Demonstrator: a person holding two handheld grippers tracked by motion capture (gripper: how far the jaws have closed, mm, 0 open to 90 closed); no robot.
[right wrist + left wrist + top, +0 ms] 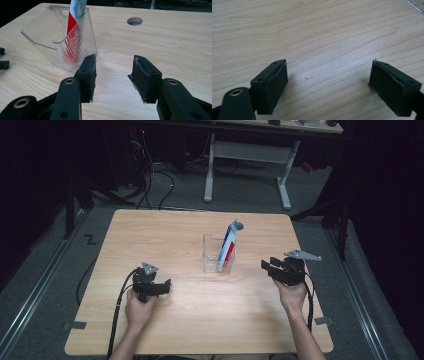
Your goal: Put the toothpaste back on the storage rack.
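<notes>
Two gaping tongs [328,82] [113,77]; right view's ribbed holder [60,42], toothpaste tube [75,15].

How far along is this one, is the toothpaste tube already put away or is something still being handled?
Done: the toothpaste tube stands tilted inside the clear holder. In hand: nothing; left claw and right claw are open and empty over the table. Nothing visibly left.

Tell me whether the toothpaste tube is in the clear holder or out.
In. The toothpaste tube stands leaning inside the clear holder, its top above the rim.
</notes>
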